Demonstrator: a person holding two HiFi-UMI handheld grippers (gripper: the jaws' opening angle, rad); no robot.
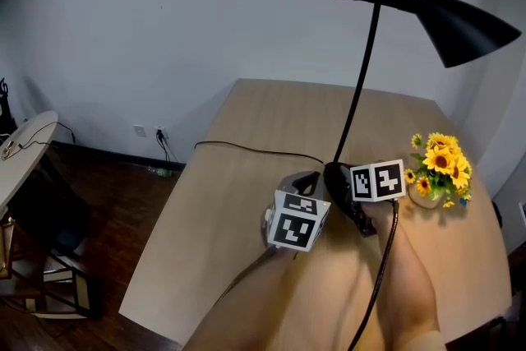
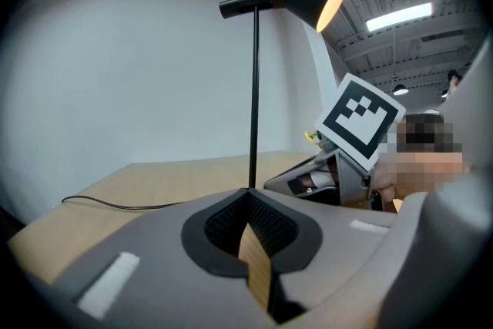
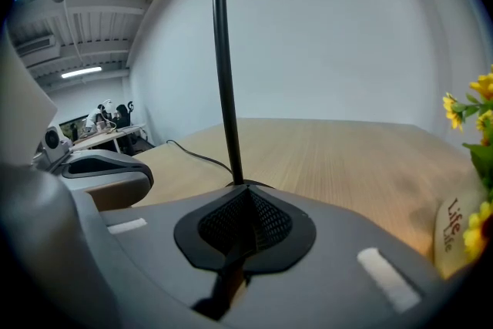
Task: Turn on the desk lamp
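- The black desk lamp (image 1: 359,78) stands on the table (image 1: 246,201), with its foot near the flowers (image 1: 440,164).
- Its thin pole goes up almost straight. The long shade on top lies sideways, with its wide end on the flowers' side and its mouth facing down.
- The left gripper (image 2: 248,196), farther from the flowers, has its jaws pressed together on nothing.
- The right gripper (image 3: 245,193), nearer the flowers, is closed and empty too.

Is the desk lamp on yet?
On, it seems: the lamp shade's inside glows warm in the left gripper view.
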